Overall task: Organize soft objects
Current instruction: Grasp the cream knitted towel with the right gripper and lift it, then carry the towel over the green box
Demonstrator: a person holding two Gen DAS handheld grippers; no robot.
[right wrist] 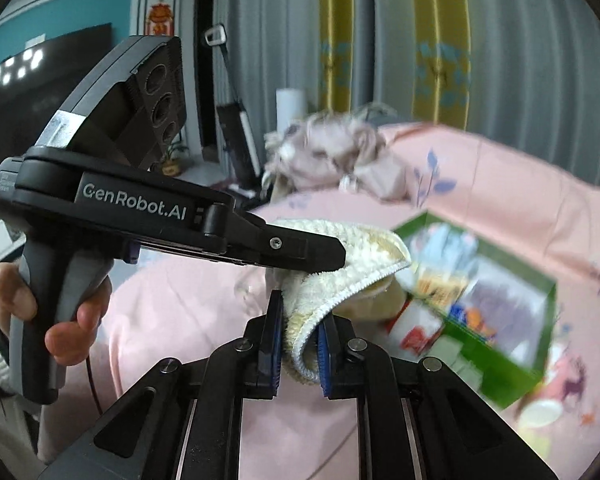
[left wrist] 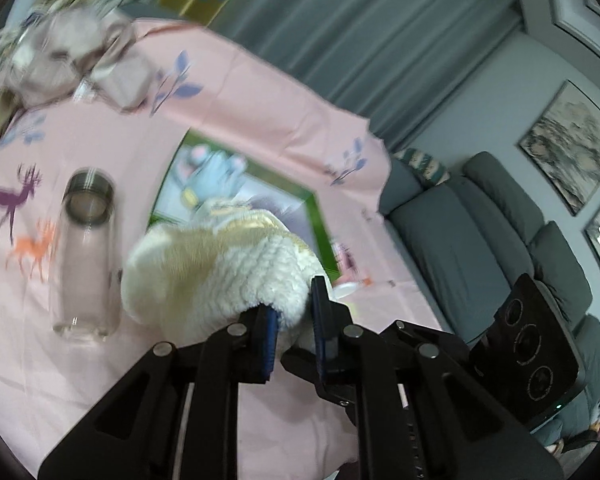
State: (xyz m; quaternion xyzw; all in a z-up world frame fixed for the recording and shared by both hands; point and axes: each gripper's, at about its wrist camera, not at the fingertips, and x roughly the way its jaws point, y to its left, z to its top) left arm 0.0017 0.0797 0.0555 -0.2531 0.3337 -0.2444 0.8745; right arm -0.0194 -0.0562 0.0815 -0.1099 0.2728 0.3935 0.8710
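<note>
Both pairs of fingers pinch the same cream fleecy cloth (right wrist: 340,276): the right gripper (right wrist: 299,344) nips its stitched hem between the blue pads, and the left gripper (left wrist: 294,320) closes on another part of its edge. The cloth hangs in the air above the pink tablecloth (left wrist: 100,360), in front of the green box (right wrist: 512,360).

The tablecloth is smooth and thin, printed with deer and leaves. The box is rigid cardboard with straight walls, and the soft things inside it are too blurred to name. At the far edge lies a heap of greyish fabric (left wrist: 64,56), crumpled and limp. The clear glass jar (left wrist: 86,256) is hard, cylindrical and smooth.

The cloth is thick and plush, so I think a shallow grip may slip off. A low swing could also knock the jar over.
</note>
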